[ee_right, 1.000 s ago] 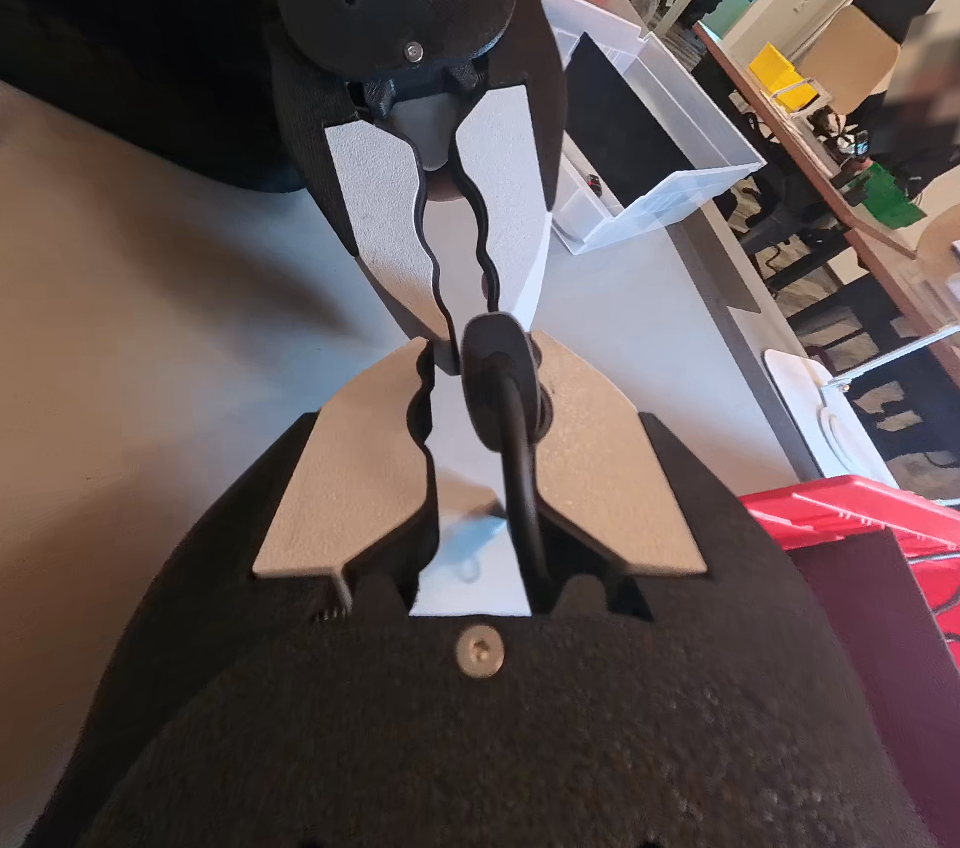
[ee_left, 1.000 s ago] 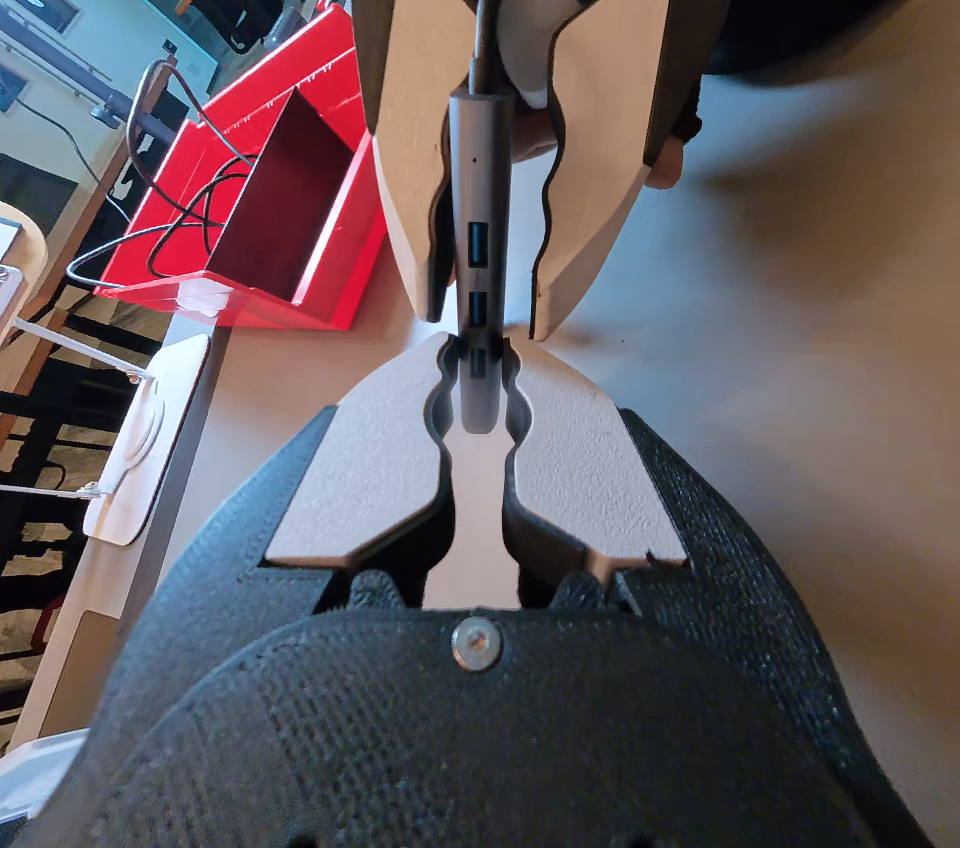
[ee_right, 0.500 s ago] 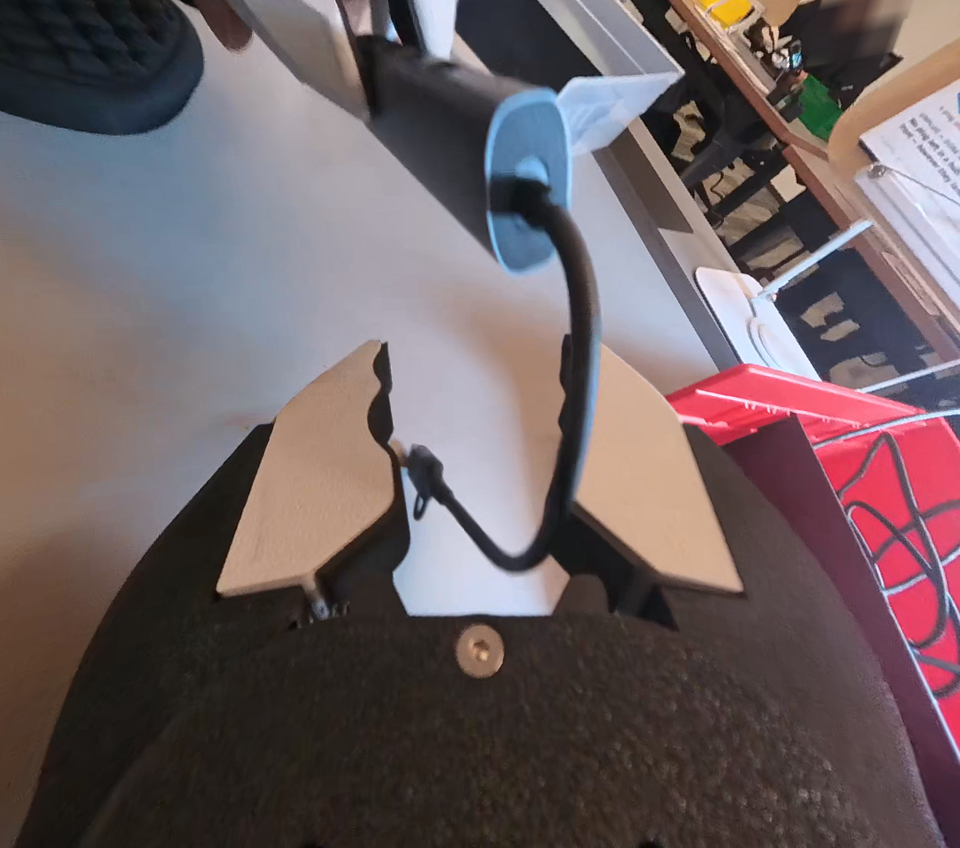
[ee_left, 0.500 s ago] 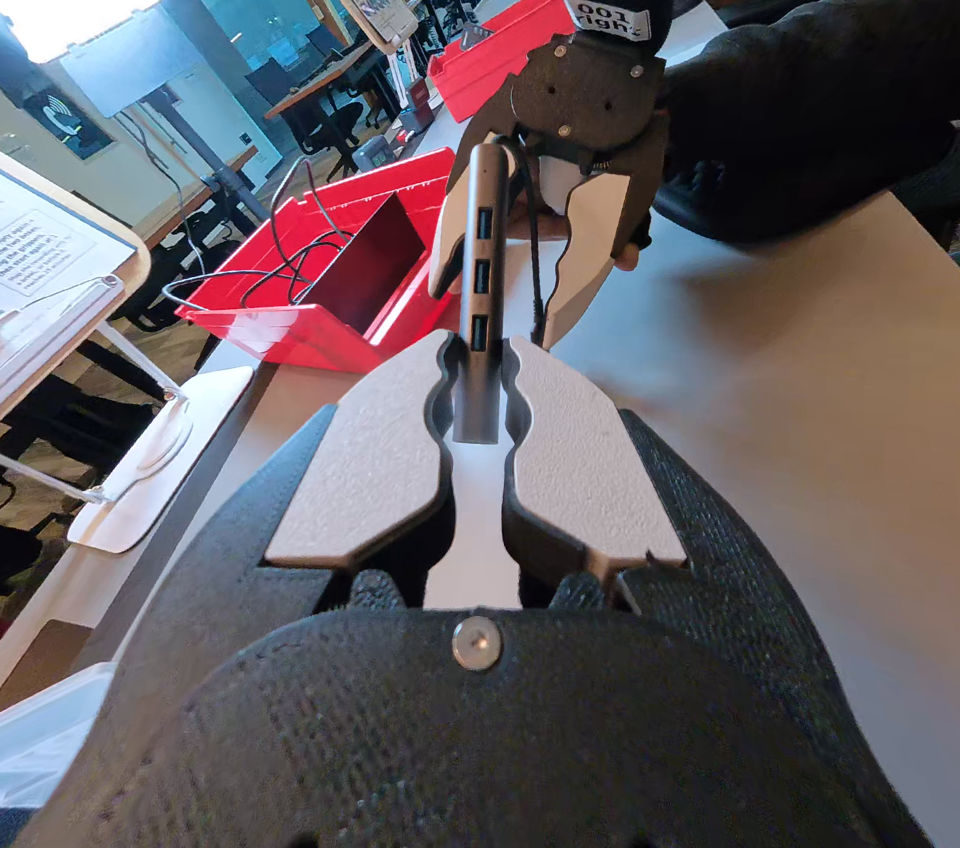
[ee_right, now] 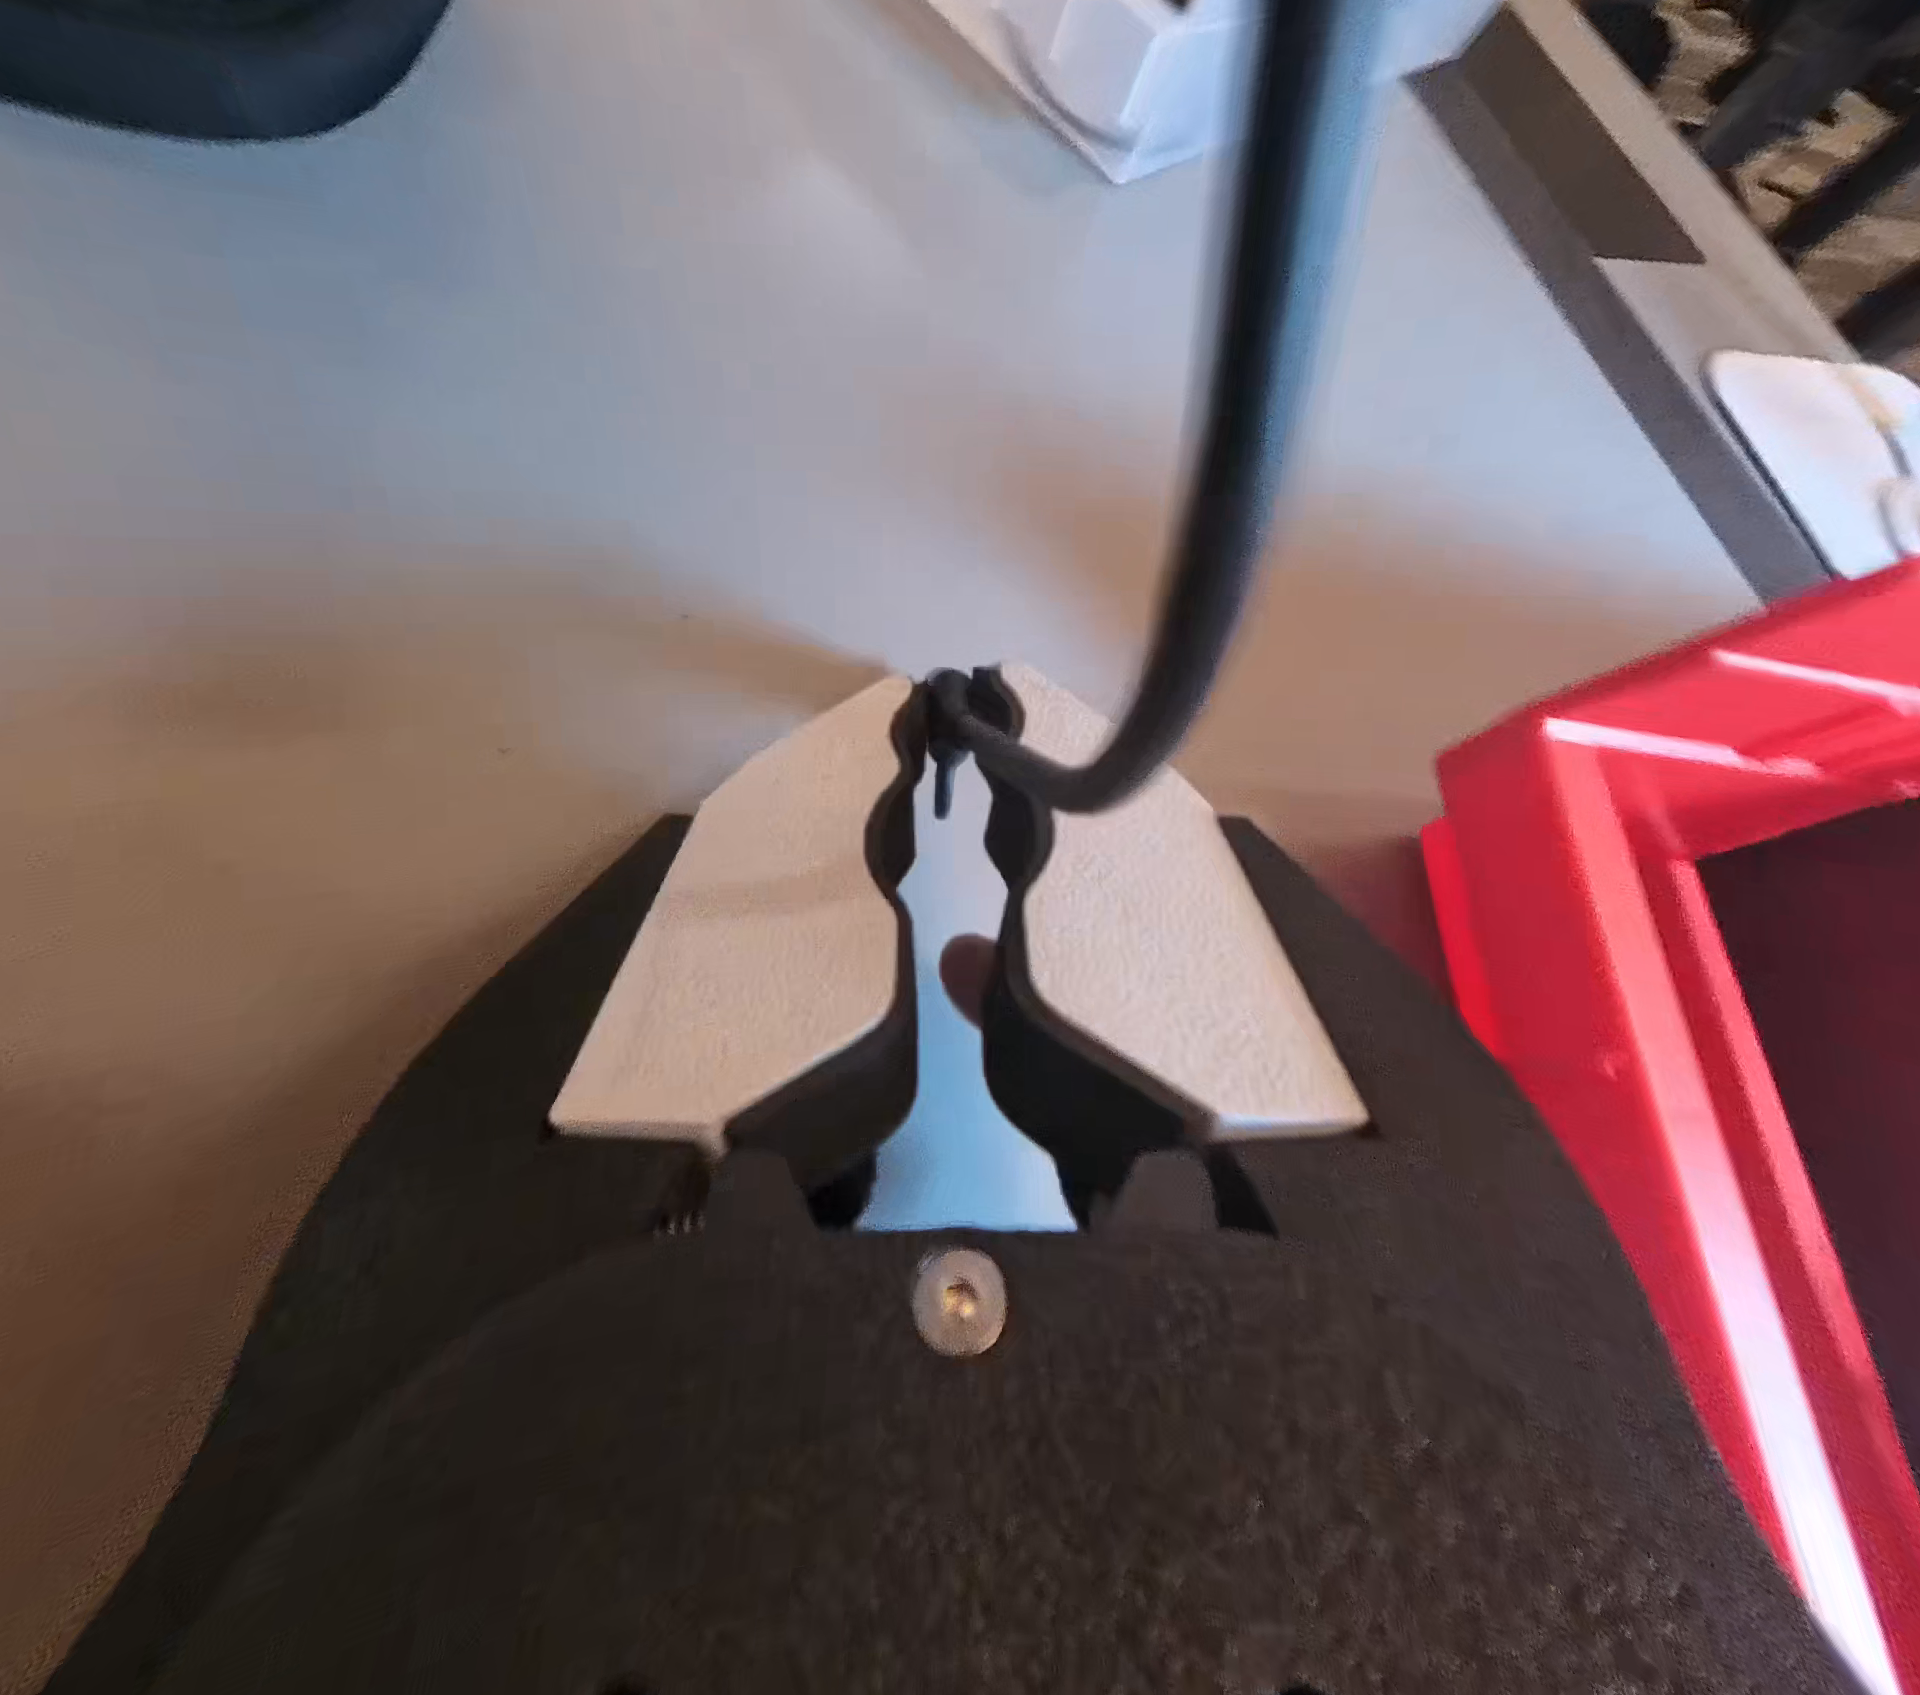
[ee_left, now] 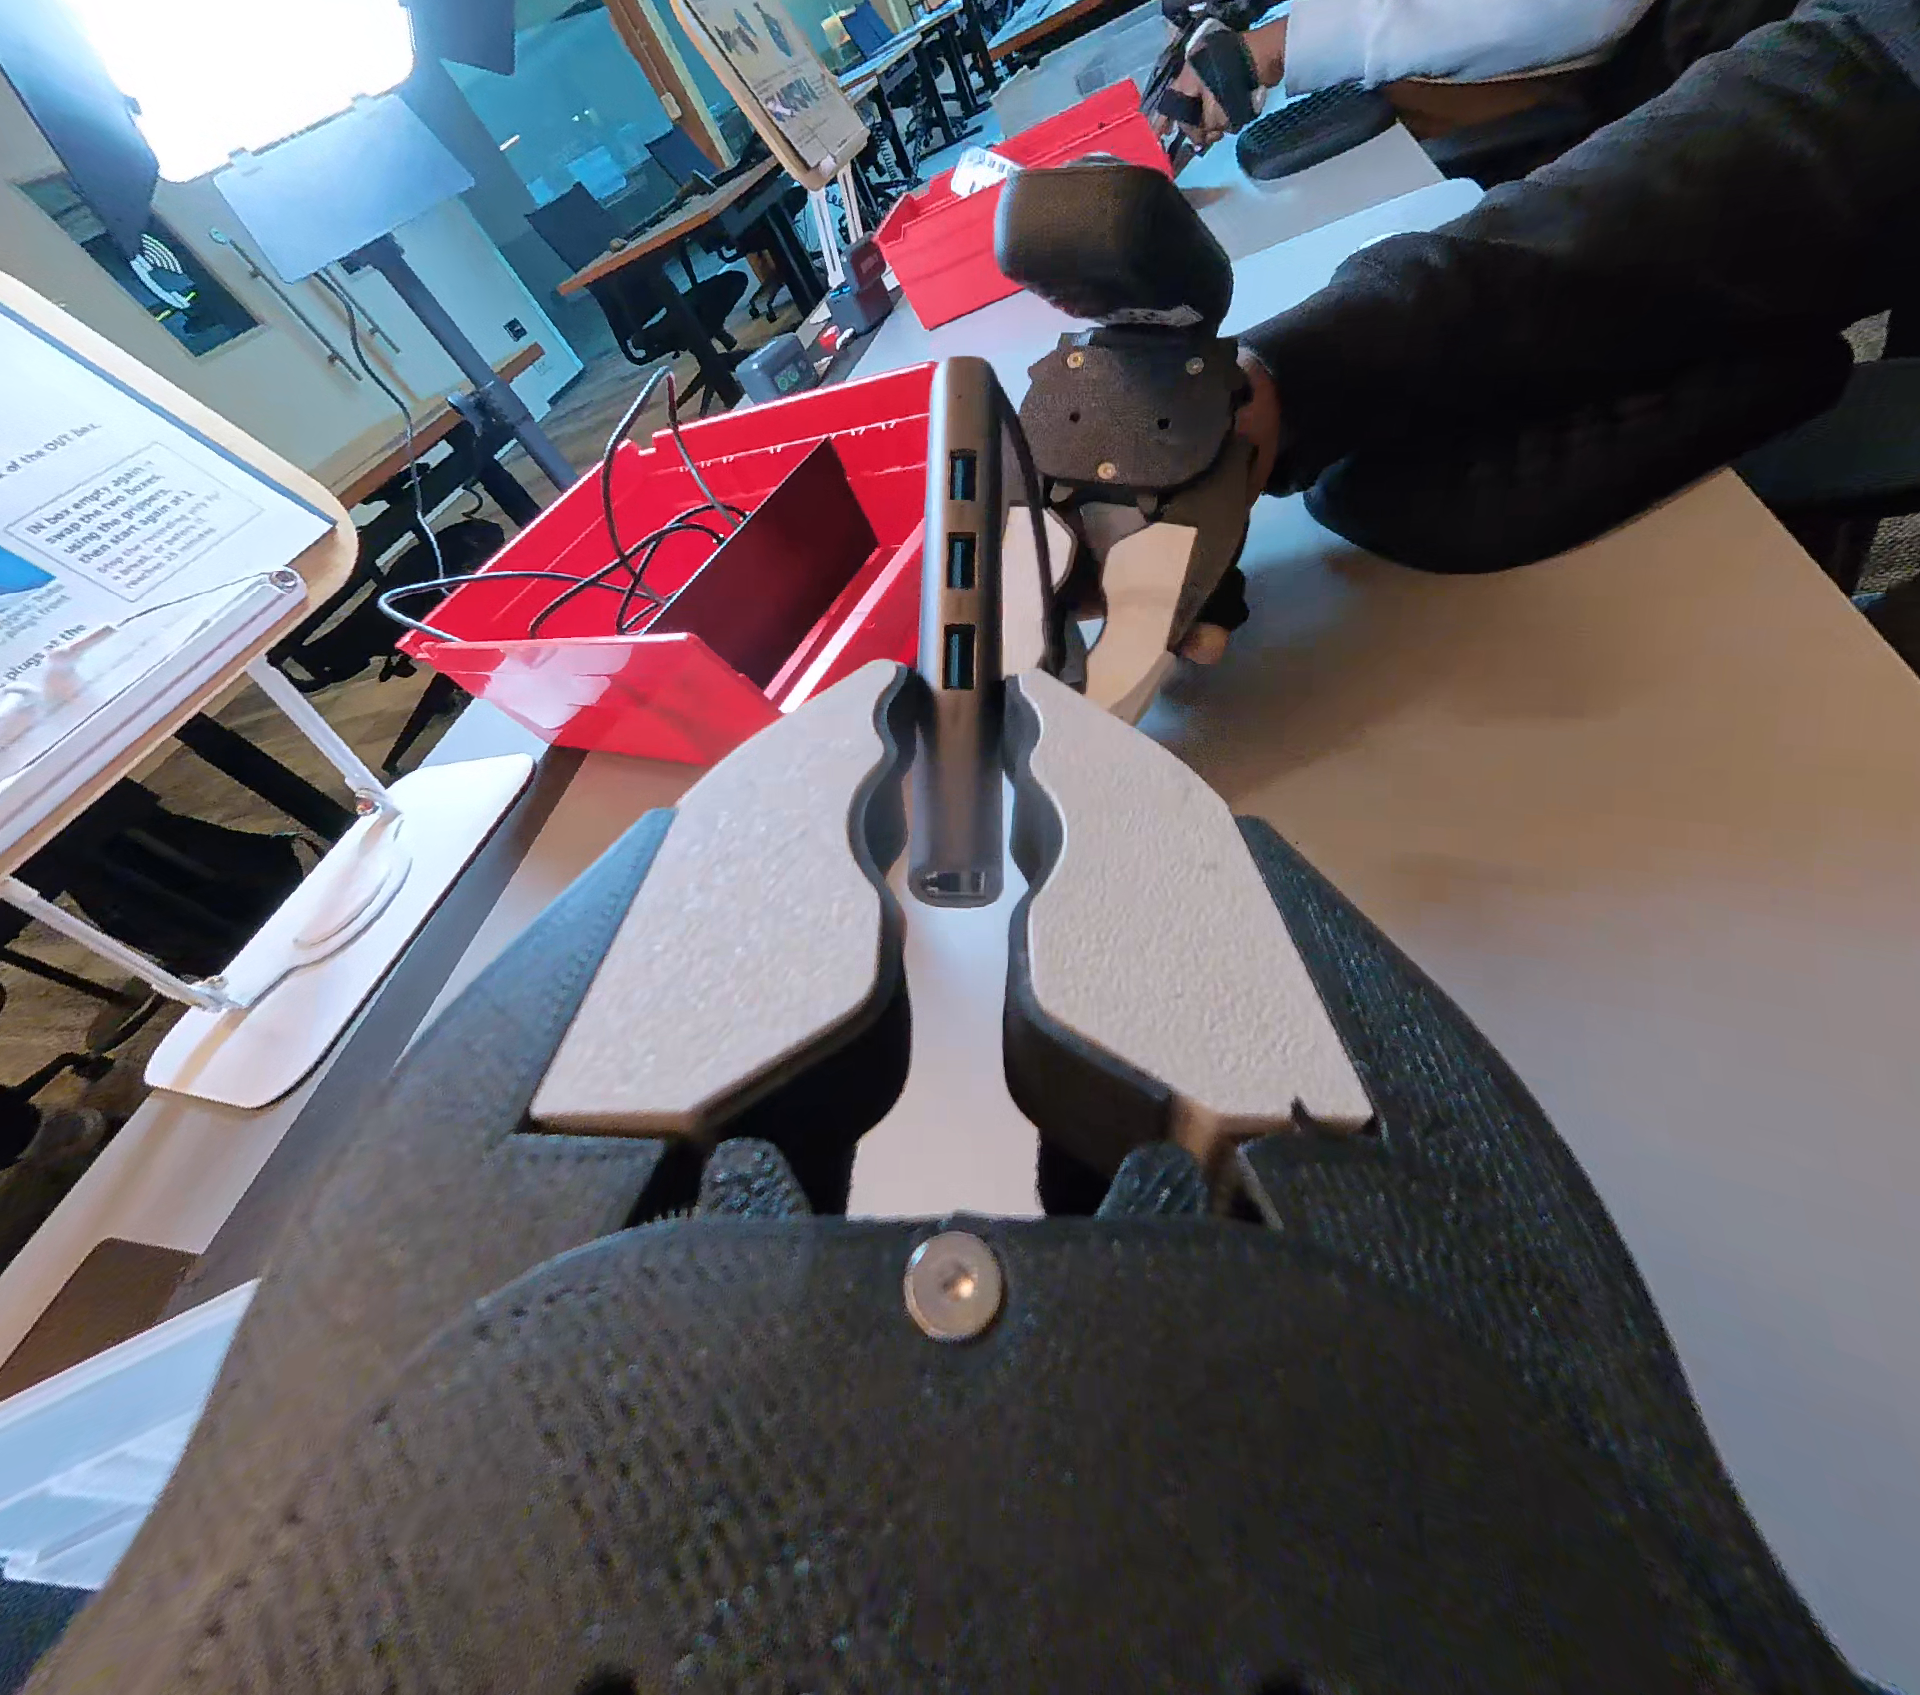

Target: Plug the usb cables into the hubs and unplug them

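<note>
Pale, matte counter (ee_left: pixel 1507 866) runs under both views, with an office of desks and boards behind. Upright above it stands the slim grey metal USB hub (ee_left: pixel 961 565), its lower end pinched between the wavy cream pads of the left tool (ee_left: pixel 958 715), three blue ports facing the camera.

A second ago the right tool (ee_right: pixel 958 700) bracketed the hub's cabled end, then hung spread around the tail. Now it has dropped beside the hub and pressed together on the tip of the hub's own thin black rubbery cable (ee_right: pixel 1236 357), which arcs stiffly from the hub's top down to its nose. Whether the small dark connector is squarely seated is hard to tell through the blur. That regrasp suggests the hub is being readied, not yet plugged: all ports look vacant.

Nearby sits a glossy red plastic bin (ee_left: pixel 665 637) holding loose black wires (ee_left: pixel 634 554), probably the cables to insert.
</note>
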The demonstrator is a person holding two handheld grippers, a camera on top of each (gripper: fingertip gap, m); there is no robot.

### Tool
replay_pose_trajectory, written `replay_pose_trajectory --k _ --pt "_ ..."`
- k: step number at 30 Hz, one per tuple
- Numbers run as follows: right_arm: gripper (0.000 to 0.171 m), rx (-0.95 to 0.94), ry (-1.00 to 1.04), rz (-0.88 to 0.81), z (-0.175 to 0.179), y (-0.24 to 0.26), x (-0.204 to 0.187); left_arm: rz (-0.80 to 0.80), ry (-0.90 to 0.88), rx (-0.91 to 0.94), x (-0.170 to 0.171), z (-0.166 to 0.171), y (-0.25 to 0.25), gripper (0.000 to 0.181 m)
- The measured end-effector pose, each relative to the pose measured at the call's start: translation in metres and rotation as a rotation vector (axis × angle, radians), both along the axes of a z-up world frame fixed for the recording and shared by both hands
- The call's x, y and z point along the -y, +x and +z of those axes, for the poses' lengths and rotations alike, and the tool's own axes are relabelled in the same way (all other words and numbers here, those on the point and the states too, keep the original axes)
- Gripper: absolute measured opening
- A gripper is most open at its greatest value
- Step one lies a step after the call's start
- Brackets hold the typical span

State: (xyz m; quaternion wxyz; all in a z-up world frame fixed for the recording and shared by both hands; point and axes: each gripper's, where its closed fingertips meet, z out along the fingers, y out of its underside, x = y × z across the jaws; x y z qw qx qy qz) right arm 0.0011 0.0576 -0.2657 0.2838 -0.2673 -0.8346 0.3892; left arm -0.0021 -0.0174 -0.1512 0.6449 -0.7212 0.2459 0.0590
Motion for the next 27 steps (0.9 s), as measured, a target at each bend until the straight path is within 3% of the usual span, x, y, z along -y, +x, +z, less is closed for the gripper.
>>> replay_pose_trajectory --k 3,9,15,27 --pt "0.008 -0.043 -0.003 0.064 0.005 0.005 0.014 -0.004 -0.007 0.022 -0.001 -0.003 0.0 0.015" --pt "0.008 -0.351 -0.029 0.17 0.051 0.016 0.058 0.006 -0.137 -0.017 -0.014 -0.036 0.005 0.015" --pt "0.008 -0.483 -0.039 0.249 0.068 0.032 0.087 0.026 -0.238 -0.018 -0.019 -0.055 0.006 0.015" --pt "0.008 -0.398 -0.081 0.248 0.062 0.033 0.081 -0.118 -0.326 0.118 -0.006 -0.06 0.021 0.015"
